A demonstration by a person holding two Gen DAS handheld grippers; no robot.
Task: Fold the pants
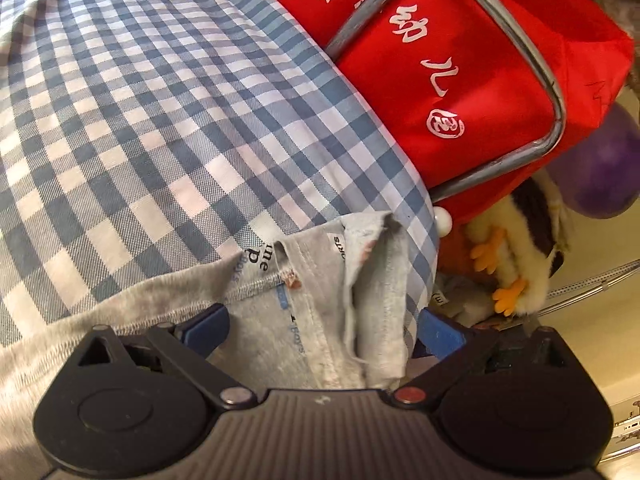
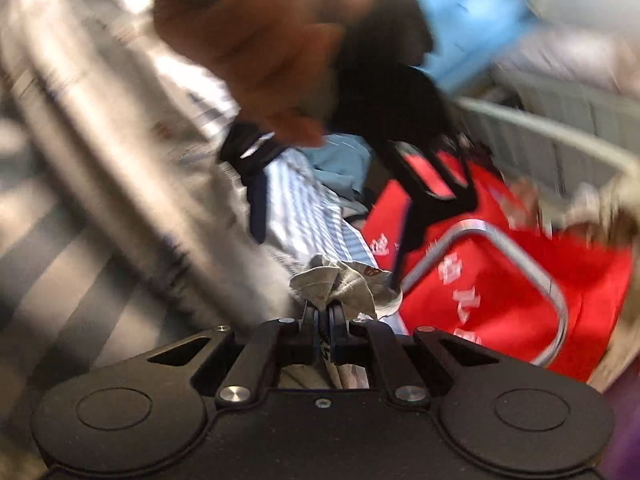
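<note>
We judge the fold barely begun: the grey pants [image 1: 280,312] lie on the blue checked sheet of the bed [image 1: 160,120], just beside a red bag [image 1: 460,80], their edge rumpled and no finished fold in sight. Our left hand-held gripper [image 1: 320,328] stands wide with a stitched, turned-over edge of the cloth between its blue pads but unpressed, while our right hand-held gripper [image 2: 325,320] is pinched tight on a bunched corner. The motion blur and close framing keep us from telling the garment's long axis or heading.
</note>
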